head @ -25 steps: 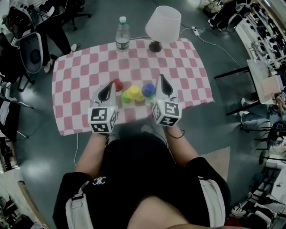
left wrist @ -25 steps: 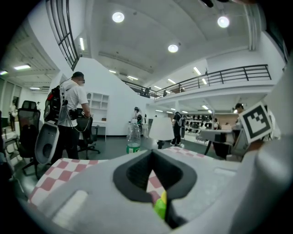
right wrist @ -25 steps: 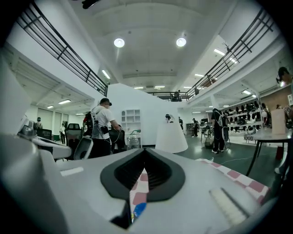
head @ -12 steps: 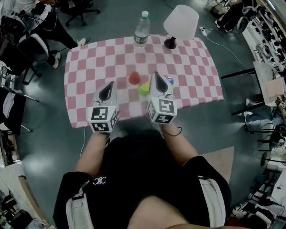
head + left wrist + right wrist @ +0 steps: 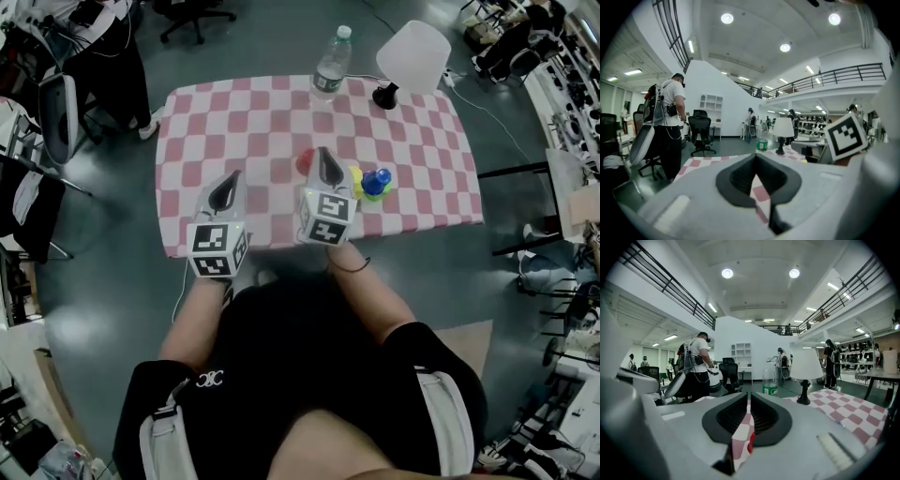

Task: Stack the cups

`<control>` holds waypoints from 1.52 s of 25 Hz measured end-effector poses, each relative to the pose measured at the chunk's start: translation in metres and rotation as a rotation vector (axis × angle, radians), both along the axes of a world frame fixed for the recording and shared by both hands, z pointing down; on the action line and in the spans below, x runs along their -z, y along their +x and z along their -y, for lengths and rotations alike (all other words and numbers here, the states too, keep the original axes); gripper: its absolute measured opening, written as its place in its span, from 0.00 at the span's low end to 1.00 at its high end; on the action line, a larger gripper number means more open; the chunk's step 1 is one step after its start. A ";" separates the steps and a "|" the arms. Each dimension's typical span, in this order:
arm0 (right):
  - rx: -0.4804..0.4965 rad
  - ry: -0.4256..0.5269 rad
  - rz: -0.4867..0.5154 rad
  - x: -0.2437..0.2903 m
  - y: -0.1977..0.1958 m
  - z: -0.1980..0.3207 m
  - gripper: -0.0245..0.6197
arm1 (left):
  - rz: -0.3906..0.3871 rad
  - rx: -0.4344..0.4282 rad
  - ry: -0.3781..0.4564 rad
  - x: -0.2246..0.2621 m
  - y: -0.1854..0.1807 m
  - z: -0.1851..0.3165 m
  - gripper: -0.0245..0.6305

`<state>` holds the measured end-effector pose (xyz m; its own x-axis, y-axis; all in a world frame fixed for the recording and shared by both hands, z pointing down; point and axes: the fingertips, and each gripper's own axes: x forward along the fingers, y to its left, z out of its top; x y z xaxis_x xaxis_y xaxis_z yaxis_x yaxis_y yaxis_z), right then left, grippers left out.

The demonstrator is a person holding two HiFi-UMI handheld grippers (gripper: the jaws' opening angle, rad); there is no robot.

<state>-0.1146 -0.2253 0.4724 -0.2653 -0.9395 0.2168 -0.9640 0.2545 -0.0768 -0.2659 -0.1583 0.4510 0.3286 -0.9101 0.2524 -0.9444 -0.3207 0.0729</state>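
Several small cups stand near the front edge of the pink-checked table (image 5: 234, 122): a red cup (image 5: 302, 161), and to its right a yellow cup (image 5: 356, 175), a blue cup (image 5: 377, 181) and a green cup (image 5: 372, 196) close together. My right gripper (image 5: 325, 157) is shut and holds nothing; its tip sits between the red cup and the yellow one. In the right gripper view its jaws (image 5: 749, 397) meet, with a sliver of red cup (image 5: 751, 444) showing below them. My left gripper (image 5: 228, 185) is shut and empty, left of all the cups, its jaws (image 5: 756, 158) closed.
A water bottle (image 5: 330, 67) and a white lamp (image 5: 412, 58) stand at the table's far edge. Office chairs (image 5: 56, 108) and a standing person (image 5: 668, 126) are to the left of the table. A dark table leg (image 5: 511, 171) sticks out at the right.
The table has slid right in the head view. Both grippers now sit further left relative to the cups; the right one went from right of the cluster to beside the red cup.
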 end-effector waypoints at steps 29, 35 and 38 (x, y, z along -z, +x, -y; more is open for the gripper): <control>-0.426 -0.595 0.159 -0.176 -0.001 0.028 0.46 | 0.029 0.009 -0.111 -0.036 -0.048 0.013 0.04; -0.500 -0.657 0.200 -0.200 0.003 0.032 0.46 | 0.031 0.025 -0.123 -0.040 -0.058 0.014 0.03; -0.544 -0.652 0.189 -0.201 0.010 0.036 0.46 | 0.033 0.028 -0.130 -0.042 -0.062 0.014 0.03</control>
<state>-0.1046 -0.2610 0.6730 0.0989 -0.6501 0.7534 -0.8955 -0.3883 -0.2176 -0.3278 -0.1727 0.4932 0.2926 -0.8780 0.3788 -0.9555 -0.2838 0.0803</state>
